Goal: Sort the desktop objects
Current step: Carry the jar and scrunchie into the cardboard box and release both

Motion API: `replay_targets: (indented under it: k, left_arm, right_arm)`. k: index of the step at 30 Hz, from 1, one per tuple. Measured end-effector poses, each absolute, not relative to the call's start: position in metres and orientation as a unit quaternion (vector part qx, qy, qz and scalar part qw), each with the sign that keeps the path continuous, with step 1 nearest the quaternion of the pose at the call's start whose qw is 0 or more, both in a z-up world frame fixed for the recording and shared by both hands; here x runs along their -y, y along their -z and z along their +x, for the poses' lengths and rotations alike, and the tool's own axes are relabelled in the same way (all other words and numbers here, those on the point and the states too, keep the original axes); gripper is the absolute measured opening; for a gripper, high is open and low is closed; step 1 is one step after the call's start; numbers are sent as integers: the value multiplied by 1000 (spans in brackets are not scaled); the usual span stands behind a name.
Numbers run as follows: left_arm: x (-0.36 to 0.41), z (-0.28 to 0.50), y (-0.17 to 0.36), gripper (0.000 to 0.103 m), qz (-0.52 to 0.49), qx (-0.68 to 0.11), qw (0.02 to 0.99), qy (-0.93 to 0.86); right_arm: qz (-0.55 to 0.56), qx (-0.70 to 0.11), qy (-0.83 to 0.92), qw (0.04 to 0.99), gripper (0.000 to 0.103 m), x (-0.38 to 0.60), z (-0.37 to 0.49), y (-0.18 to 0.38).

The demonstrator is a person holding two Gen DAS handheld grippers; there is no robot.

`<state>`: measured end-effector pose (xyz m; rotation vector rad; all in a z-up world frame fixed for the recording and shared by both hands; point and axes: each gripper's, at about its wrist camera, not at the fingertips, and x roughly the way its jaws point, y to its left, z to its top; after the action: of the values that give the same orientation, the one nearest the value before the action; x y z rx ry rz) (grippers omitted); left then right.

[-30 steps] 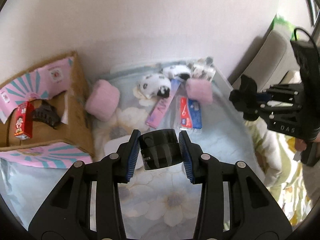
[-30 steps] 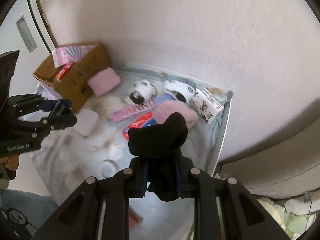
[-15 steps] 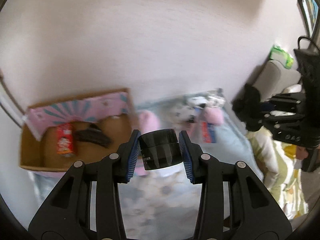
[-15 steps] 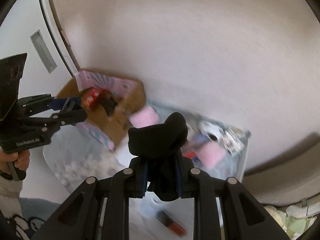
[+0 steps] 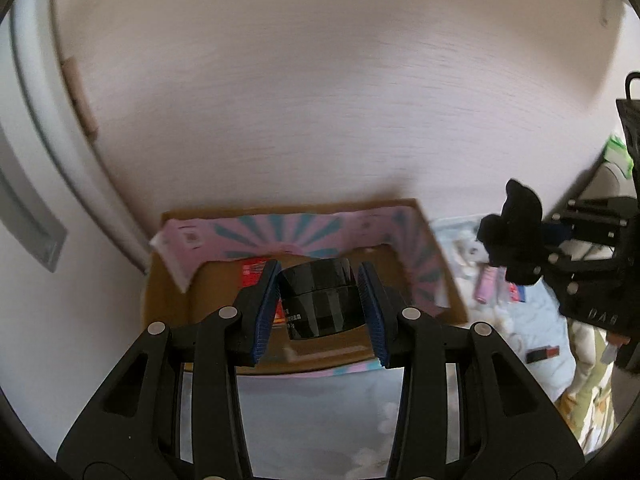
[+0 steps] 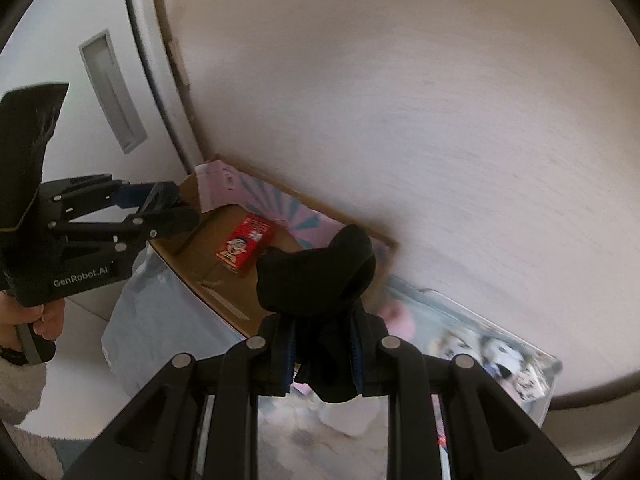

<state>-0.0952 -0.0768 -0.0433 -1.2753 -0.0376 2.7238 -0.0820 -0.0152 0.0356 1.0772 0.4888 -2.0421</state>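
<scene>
My left gripper (image 5: 319, 302) is shut on a black round jar (image 5: 320, 300) and holds it in the air above the open cardboard box (image 5: 436, 248) with pink and teal flaps. My right gripper (image 6: 324, 354) is shut on a black sock (image 6: 316, 280) and holds it up beside the same box (image 6: 208, 268). A red snack pack (image 6: 245, 249) lies inside the box. In the left wrist view the right gripper (image 5: 532, 256) with the sock (image 5: 512, 232) is at the right. In the right wrist view the left gripper (image 6: 168, 210) is at the left, over the box edge.
A pale blue floral cloth (image 5: 540, 320) covers the table, with pink items, spotted plush toys (image 6: 484, 356) and a small red and black object (image 5: 542, 354) on it. A plain wall stands right behind the box. A white door is at the left (image 6: 108, 92).
Both grippers have swung left from the cluttered table toward the cardboard box, each still holding its object. The box is now straight in front of the left gripper.
</scene>
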Motion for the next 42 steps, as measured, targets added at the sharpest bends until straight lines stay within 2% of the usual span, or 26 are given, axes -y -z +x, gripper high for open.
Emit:
replay_targets:
  k: [16, 28, 30, 31, 32, 42]
  left_arm:
    - [135, -122, 84, 36, -454, 27, 39, -890]
    - [144, -132, 82, 37, -447, 29, 43, -893]
    - [146, -131, 81, 55, -452, 46, 52, -889]
    - [147, -131, 81, 90, -455, 51, 48, -888]
    - [148, -130, 80, 102, -454, 55, 41, -888]
    - [151, -116, 67, 103, -442, 39, -3, -896]
  right_arm:
    - [436, -236, 779, 384, 20, 95, -86, 8]
    - [452, -227, 769, 390, 21, 106, -93, 22]
    - [469, -207, 758, 403, 39, 105, -95, 24]
    - [474, -196, 758, 404, 61, 104, -96, 24]
    - [476, -187, 760, 400, 74, 101, -98, 25]
    - [451, -124, 789, 398, 75, 65, -95, 2]
